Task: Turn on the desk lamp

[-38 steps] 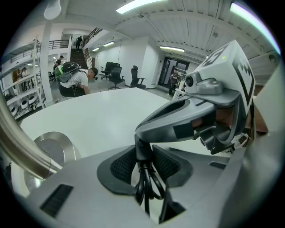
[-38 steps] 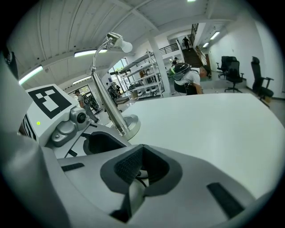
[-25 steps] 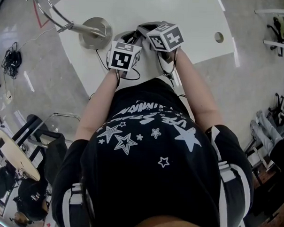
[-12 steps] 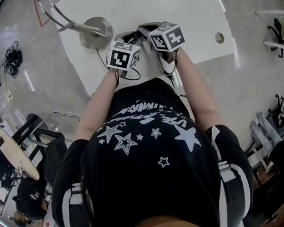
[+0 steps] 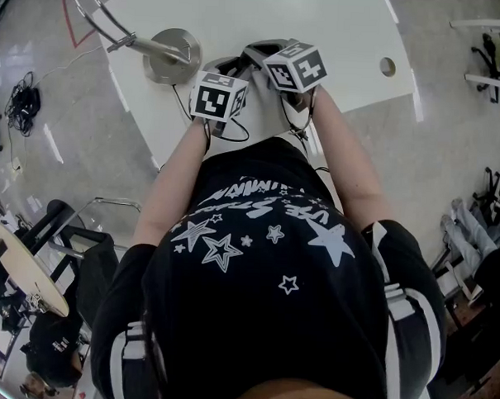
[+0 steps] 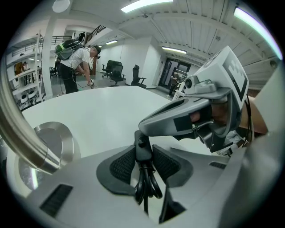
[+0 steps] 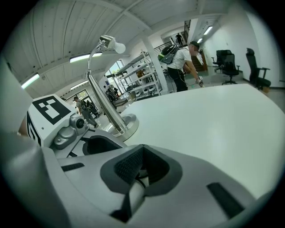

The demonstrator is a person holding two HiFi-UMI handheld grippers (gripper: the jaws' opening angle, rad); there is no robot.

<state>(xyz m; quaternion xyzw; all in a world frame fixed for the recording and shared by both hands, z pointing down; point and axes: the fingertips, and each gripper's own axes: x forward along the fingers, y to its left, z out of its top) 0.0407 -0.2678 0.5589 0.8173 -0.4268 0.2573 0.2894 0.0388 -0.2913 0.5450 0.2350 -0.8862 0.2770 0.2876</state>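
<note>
White tabletop (image 5: 340,41) is carrying the lamp base (image 5: 175,55) at upper left. Left tongs (image 6: 143,156) are pinching the cord switch (image 6: 142,144), and right tongs (image 7: 142,160) are nipping the cord (image 7: 140,180). Switching step is in hand; next move probably calls for pressing that switch.

Right gripper (image 7: 143,149), lower centre: jaws closed tip to tip, a black cord (image 7: 140,179) glimpsed just behind the pads. Desk lamp (image 7: 103,104) stands upright, centre left, on the white table (image 7: 213,120).
</note>
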